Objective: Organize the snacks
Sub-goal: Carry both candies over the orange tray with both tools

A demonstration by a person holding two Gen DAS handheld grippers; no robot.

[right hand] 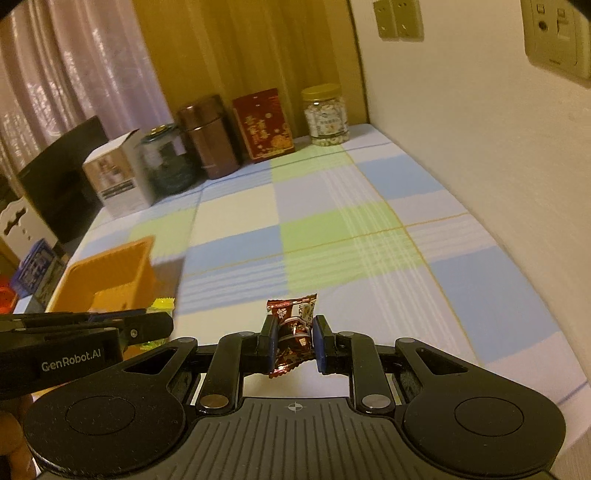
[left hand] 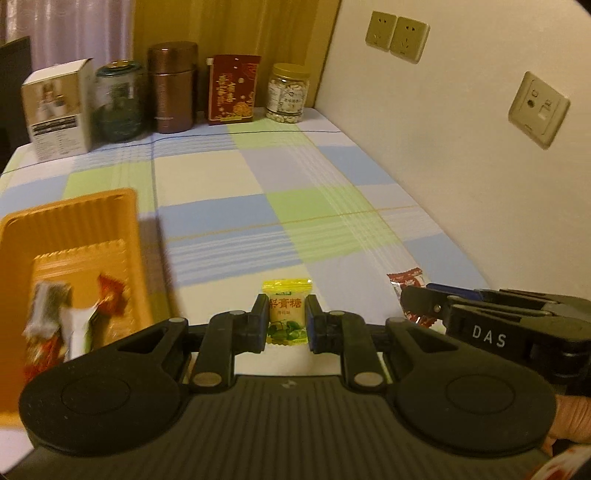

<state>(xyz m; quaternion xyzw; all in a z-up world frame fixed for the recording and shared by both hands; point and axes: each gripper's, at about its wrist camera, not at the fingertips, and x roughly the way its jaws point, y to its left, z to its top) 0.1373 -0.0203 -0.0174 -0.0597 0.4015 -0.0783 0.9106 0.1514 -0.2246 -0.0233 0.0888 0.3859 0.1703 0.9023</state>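
My left gripper (left hand: 287, 320) is shut on a yellow candy packet (left hand: 287, 311) with green fruit print and holds it above the checked tablecloth. My right gripper (right hand: 294, 341) is shut on a dark red-brown candy wrapper (right hand: 291, 326), also off the cloth. An orange tray (left hand: 22, 266) stands at the left and holds several wrapped snacks (left hand: 66, 317). It also shows in the right wrist view (right hand: 110, 273). The right gripper appears at the right of the left wrist view (left hand: 417, 299), with the red wrapper (left hand: 406, 281) in it. The left gripper appears at the left of the right wrist view (right hand: 162, 325).
At the table's far edge stand a white box (left hand: 59, 110), a glass jar (left hand: 119, 101), a brown canister (left hand: 173, 86), a red box (left hand: 232, 88) and a jar of nuts (left hand: 288, 92). A wall with sockets (left hand: 397, 35) runs along the right.
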